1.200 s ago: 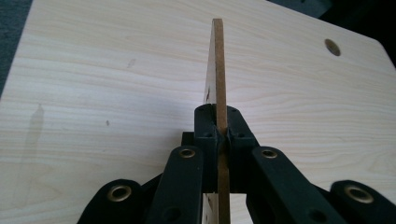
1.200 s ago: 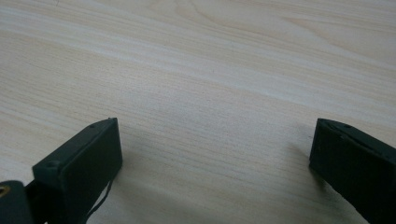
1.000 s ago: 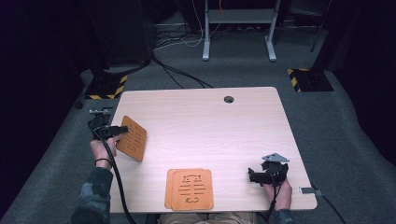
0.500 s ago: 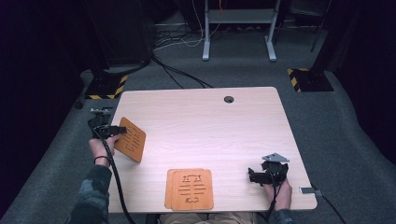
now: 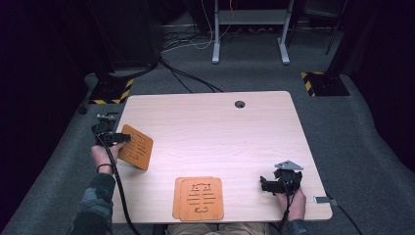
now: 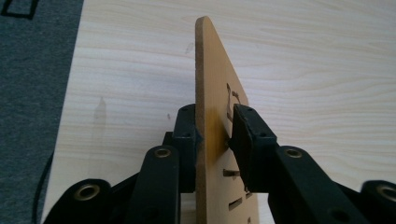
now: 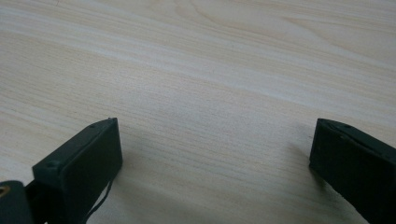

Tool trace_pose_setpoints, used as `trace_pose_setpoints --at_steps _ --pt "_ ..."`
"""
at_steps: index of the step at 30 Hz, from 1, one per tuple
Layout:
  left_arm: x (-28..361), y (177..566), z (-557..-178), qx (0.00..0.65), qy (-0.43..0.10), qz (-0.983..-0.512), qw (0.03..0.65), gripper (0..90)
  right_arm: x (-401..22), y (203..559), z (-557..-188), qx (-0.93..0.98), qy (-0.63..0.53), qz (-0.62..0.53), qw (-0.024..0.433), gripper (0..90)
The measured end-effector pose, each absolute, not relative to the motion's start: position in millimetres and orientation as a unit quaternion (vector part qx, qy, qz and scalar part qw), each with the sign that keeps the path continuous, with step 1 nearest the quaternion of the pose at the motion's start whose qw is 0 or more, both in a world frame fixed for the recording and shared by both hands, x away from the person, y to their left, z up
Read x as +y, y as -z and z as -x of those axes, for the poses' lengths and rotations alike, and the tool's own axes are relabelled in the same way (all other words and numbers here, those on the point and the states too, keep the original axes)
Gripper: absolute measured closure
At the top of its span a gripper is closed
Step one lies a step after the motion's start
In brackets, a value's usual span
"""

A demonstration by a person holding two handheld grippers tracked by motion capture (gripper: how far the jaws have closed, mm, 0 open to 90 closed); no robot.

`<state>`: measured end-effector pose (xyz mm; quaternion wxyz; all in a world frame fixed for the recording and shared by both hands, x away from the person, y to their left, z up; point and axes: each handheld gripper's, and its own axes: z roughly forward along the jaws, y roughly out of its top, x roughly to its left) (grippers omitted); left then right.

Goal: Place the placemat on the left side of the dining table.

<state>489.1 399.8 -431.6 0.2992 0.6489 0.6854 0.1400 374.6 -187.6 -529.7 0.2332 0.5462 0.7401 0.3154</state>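
An orange wooden board (image 5: 136,148) with cut slots stands tilted at the table's left edge, its edge between the jaws of my left gripper (image 5: 122,138). In the left gripper view the board (image 6: 210,93) rises on edge between the two pads of that gripper (image 6: 215,112). The jaws have just been opening; the left pad lies against the board and the right pad stands a sliver off it. Two more orange boards (image 5: 198,198) lie stacked flat at the front middle. My right gripper (image 5: 264,185) rests at the front right, open wide over bare wood (image 7: 212,130) and holding nothing.
The light wooden table (image 5: 220,127) has a cable hole (image 5: 240,104) near its far edge. Grey carpet, cables and a metal stand's legs (image 5: 249,34) lie beyond it. A black cable trails from each gripper toward the person.
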Motion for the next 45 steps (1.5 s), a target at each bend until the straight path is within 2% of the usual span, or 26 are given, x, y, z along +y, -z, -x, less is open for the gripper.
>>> trace_pose_setpoints --at_steps 7,26,32,45 --pt "409.9 441.5 -487.9 0.695 -0.126 -0.636 0.311 66.4 -187.6 529.7 -374.7 0.74 -0.315 -0.546 0.233 1.5" --pt "419.6 450.7 -491.4 0.69 -0.122 -0.648 0.298 60.2 -187.5 529.7 -374.4 0.738 -0.315 -0.549 0.234 1.6" --pt "428.5 460.5 -489.1 0.701 -0.11 -0.631 0.314 58.4 -187.9 529.6 -374.4 0.74 -0.314 -0.547 0.234 1.6" --pt "435.2 469.7 -491.9 0.701 -0.108 -0.629 0.317 55.2 -187.9 529.6 -374.5 0.739 -0.314 -0.548 0.235 1.6"
